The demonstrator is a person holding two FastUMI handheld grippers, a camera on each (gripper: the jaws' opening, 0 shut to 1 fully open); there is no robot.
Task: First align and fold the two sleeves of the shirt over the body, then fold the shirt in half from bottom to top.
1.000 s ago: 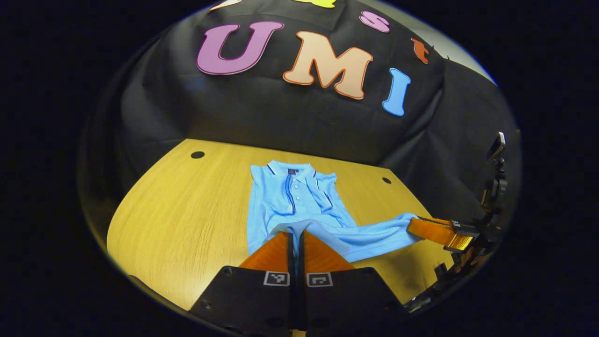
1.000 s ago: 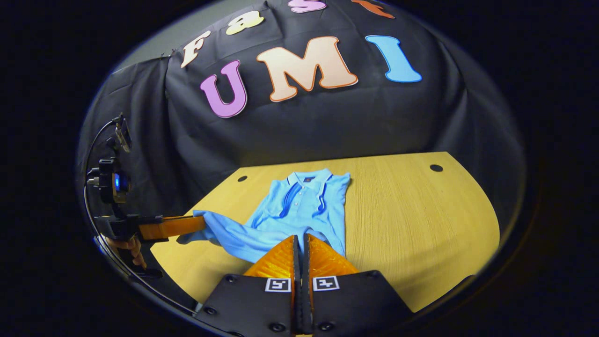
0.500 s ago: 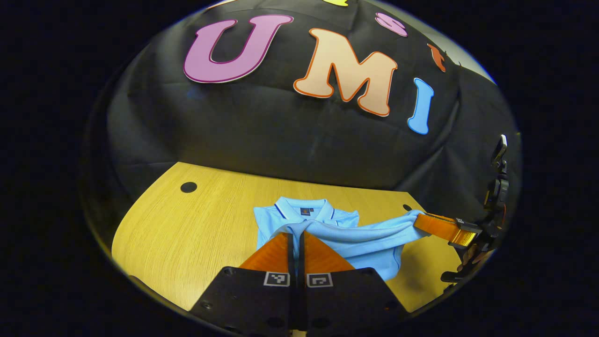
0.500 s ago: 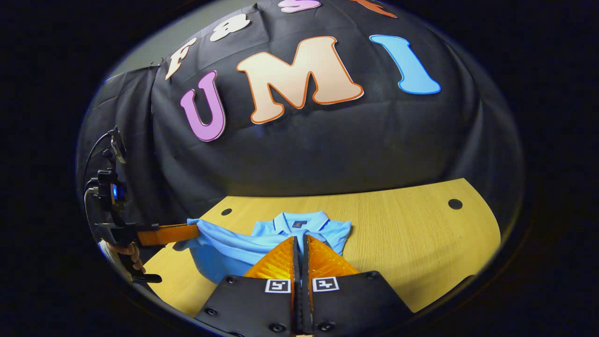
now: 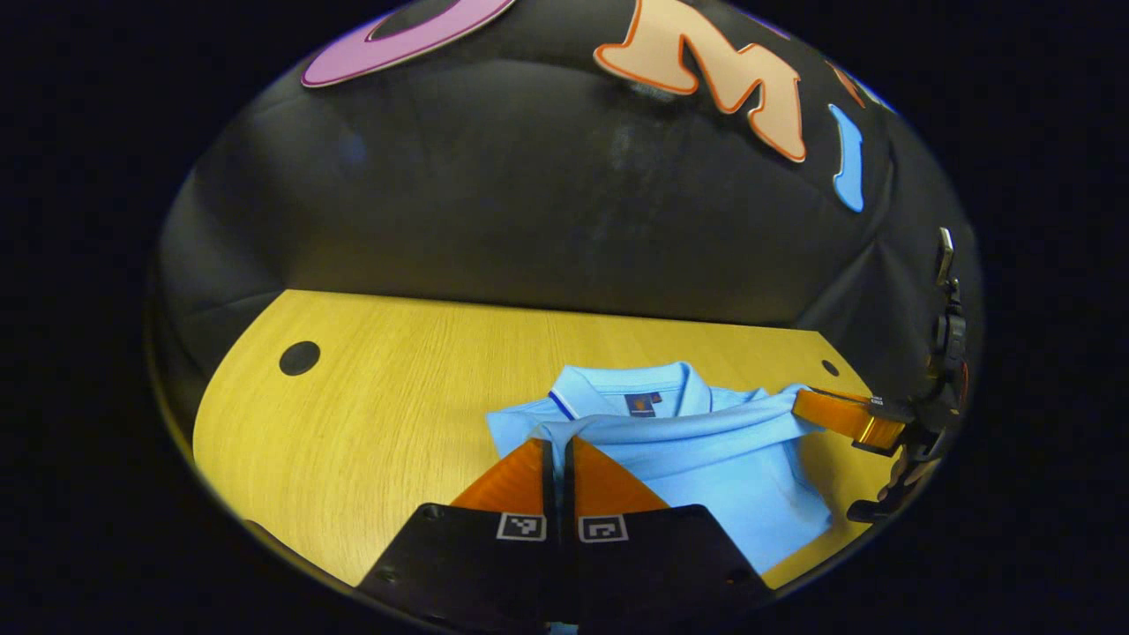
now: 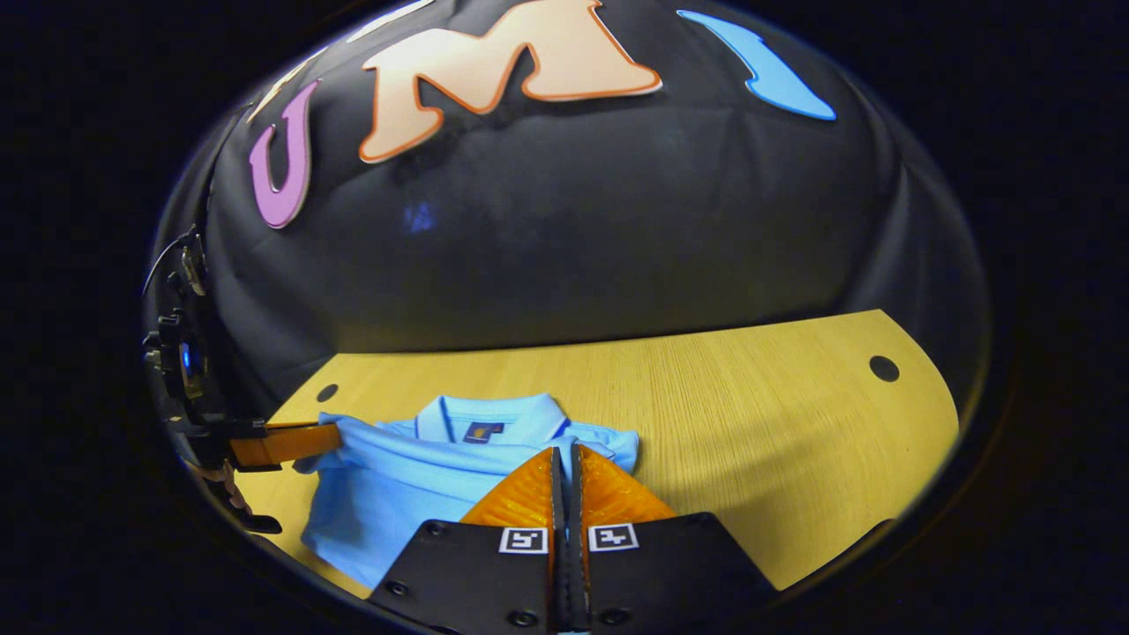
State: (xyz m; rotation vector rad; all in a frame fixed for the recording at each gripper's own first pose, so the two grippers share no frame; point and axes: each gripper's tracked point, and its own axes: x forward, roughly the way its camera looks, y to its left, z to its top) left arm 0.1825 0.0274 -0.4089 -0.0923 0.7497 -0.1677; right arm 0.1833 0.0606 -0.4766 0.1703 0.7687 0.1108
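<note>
Nearest thing in the left gripper view is the left gripper (image 5: 557,451) at 6 o'clock, fingers closed right down with a bit of the shirt's (image 5: 697,459) bottom hem pinched between them. Same story in the right gripper view: the right gripper (image 6: 565,460) sits at 6 o'clock, fingers squeezed together on the other hem corner. Each one also turns up in the other's view, out at 3 o'clock from the left and 9 o'clock from the right, nipping its end of that same edge. So the hem is strung between the two grippers as a taut band running 9-to-3 across the worktop (image 5: 379,397), and it's hanging right over the collar (image 6: 481,414), which lies just past the fingertips toward 12 o'clock. The rest of the light blue shirt is spread flat under and behind that band, already doubled over on itself, so I'd say the bottom-to-top fold is nearly there. The thing that matters for the next move: the collar line runs parallel to the held hem and only slightly farther out, with both grippers about equally close to it, so I reckon a small, even lowering toward 12 o'clock lands the edge squarely on the shoulders.
</note>
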